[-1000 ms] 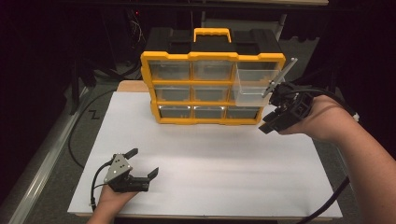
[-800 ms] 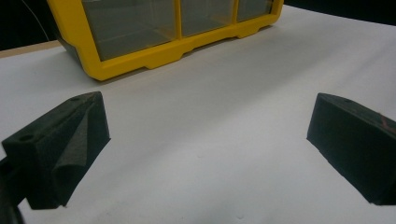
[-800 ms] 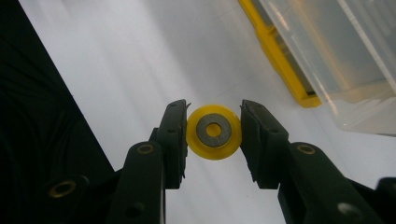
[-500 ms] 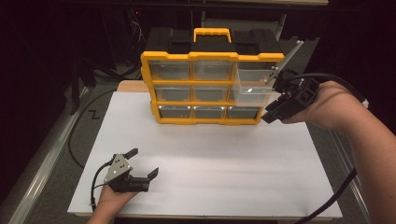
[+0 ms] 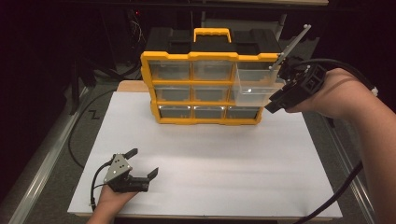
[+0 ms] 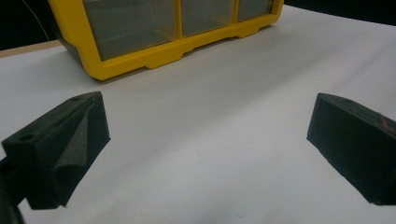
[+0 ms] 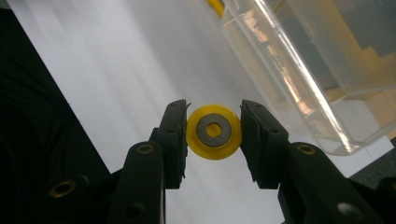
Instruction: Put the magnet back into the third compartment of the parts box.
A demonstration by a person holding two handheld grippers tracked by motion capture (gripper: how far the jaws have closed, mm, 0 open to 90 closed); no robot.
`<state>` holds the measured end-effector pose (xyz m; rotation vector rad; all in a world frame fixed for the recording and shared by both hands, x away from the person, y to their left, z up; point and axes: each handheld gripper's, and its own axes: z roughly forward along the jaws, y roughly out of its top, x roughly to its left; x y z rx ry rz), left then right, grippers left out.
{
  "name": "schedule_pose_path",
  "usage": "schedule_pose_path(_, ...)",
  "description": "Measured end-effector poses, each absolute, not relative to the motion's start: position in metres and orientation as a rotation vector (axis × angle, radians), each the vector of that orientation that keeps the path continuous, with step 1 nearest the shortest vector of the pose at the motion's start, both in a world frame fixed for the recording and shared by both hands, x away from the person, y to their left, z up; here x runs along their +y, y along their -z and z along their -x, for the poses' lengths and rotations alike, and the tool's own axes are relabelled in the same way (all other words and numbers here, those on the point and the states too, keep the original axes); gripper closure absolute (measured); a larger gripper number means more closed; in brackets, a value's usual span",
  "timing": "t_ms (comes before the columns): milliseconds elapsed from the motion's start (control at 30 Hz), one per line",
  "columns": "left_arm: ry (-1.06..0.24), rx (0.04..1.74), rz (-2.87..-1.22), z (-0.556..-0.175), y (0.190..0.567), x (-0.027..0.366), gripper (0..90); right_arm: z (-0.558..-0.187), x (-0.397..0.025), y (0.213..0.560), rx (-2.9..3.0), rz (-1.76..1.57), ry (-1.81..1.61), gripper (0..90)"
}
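A yellow and black drawer organizer [image 5: 210, 88] stands at the back of the white board [image 5: 219, 163]. Its top-right clear drawer [image 5: 254, 88] is pulled out. My right gripper [image 5: 276, 100] hovers at that drawer's right front corner. In the right gripper view the right gripper [image 7: 214, 133] is shut on a small yellow disc [image 7: 205, 148] with a grey ring in its centre, just beside the clear drawer [image 7: 299, 70]. My left gripper [image 5: 142, 164] rests open near the front left of the board, nothing between its fingers [image 6: 70, 144], facing the organizer [image 6: 154, 56].
Black cables run along the floor left of the board [image 5: 79, 140]. A thin white rod [image 5: 292, 44] slants up behind the right gripper. The table's right edge [image 5: 327, 140] lies under the right forearm.
My right gripper has risen and edged closer to the pulled-out drawer, still holding the disc. The left gripper has not moved.
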<state>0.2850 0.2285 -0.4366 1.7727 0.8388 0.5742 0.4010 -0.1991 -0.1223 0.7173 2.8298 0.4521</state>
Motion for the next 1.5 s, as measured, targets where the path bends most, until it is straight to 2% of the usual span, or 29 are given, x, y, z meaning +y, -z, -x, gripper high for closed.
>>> schedule_pose_path(567,-0.567,0.837,-1.772,-0.284,0.437,0.228,0.2,-0.412,-0.197,0.103,2.808,-0.731,-0.465,65.1)
schedule_pose_path(1500,-0.562,0.84,-1.766,-0.284,0.437,0.23,0.2,-0.439,-0.174,0.101,2.787,-0.71,-0.462,65.1)
